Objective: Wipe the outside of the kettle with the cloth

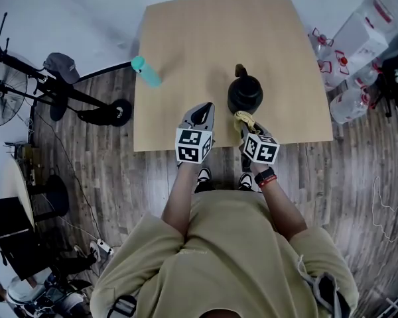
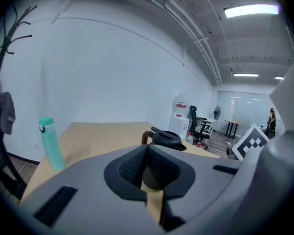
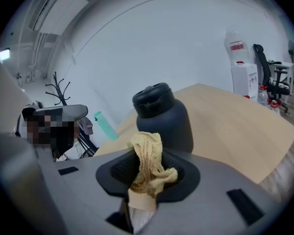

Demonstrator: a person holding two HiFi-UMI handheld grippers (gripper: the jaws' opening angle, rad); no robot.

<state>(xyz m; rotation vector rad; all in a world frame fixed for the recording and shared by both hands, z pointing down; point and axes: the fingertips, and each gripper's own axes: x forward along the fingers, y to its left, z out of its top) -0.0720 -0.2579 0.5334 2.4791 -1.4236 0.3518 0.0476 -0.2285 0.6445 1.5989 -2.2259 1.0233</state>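
A black kettle [image 1: 245, 93] stands near the front edge of the wooden table [image 1: 186, 38], its lid on and its handle toward the far side. My right gripper [image 1: 247, 126] is just in front of it, shut on a bunched yellow cloth [image 1: 243, 118]. In the right gripper view the cloth [image 3: 148, 161] sticks up between the jaws, close to the kettle [image 3: 162, 117]. My left gripper [image 1: 200, 116] hovers to the kettle's left over the table edge, shut and holding nothing. The left gripper view shows the kettle [image 2: 164, 136] just past its closed jaws [image 2: 147, 153].
A teal bottle [image 1: 146, 71] stands at the table's left edge, also seen as the bottle [image 2: 51, 143] in the left gripper view. Large water jugs [image 1: 359, 45] stand on the floor to the right. A fan [image 1: 3, 95] and a stand base [image 1: 113, 113] are to the left.
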